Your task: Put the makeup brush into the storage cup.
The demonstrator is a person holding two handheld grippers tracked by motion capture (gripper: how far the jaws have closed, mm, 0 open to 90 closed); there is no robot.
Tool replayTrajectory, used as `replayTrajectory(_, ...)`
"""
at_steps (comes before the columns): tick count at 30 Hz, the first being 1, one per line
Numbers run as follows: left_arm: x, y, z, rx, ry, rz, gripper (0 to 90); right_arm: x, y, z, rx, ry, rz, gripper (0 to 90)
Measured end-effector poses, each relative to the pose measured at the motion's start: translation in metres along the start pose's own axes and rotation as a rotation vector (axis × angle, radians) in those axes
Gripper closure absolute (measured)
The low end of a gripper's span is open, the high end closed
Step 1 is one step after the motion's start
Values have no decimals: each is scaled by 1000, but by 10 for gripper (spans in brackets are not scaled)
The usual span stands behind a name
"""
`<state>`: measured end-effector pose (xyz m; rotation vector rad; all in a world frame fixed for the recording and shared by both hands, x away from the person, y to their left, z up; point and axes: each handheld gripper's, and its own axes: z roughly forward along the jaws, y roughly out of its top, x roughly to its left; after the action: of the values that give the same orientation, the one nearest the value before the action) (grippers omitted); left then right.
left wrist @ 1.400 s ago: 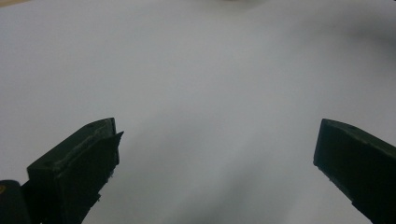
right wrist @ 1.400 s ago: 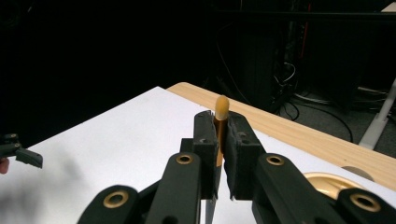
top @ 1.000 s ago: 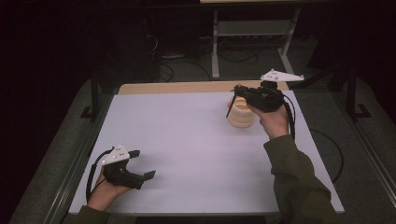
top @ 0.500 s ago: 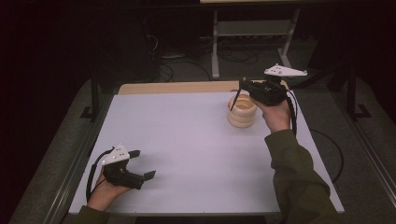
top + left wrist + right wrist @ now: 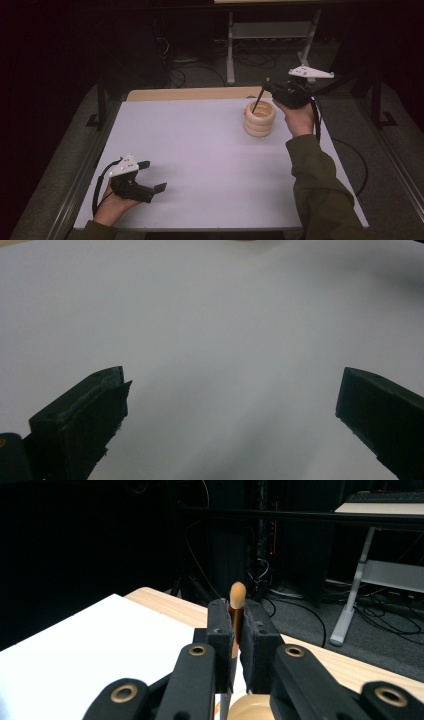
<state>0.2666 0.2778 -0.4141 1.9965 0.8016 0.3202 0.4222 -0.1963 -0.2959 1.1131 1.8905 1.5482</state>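
High view: left gripper [image 5: 153,176] sits lower left on the white table [image 5: 190,145], jaws spread wide with nothing between them; the left gripper view shows the same gap over bare tabletop. Upper right of center, a stack of wooden rings [image 5: 260,119] stands on the table, and the right gripper [image 5: 266,89] just above it is clamped on a thin stick [image 5: 257,101] that slants down into the rings' hole. Right gripper view: jaws closed tight on the stick [image 5: 236,615] at center frame, its rounded tip poking above them, the top ring's rim at the bottom edge.
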Motion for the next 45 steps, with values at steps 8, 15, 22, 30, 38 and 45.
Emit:
replayTrajectory(8,0,0,0,0,-1,0,0,-4,-4,5,19,-14,-9,828)
replayTrajectory(15,0,0,1,-2,-3,-1,0,-6,-9,12,43,-20,-11,826)
replayTrajectory(22,0,0,1,-1,-5,0,0,-7,-14,19,63,-29,-9,827)
replayTrajectory(30,0,-1,1,0,-6,-3,0,-9,-19,24,85,-30,-7,827)
replayTrajectory(38,-1,-1,1,5,-5,-4,0,-9,-23,30,105,-29,0,826)
replayTrajectory(45,-1,-1,1,4,-4,-5,0,-9,-25,34,120,-30,5,826)
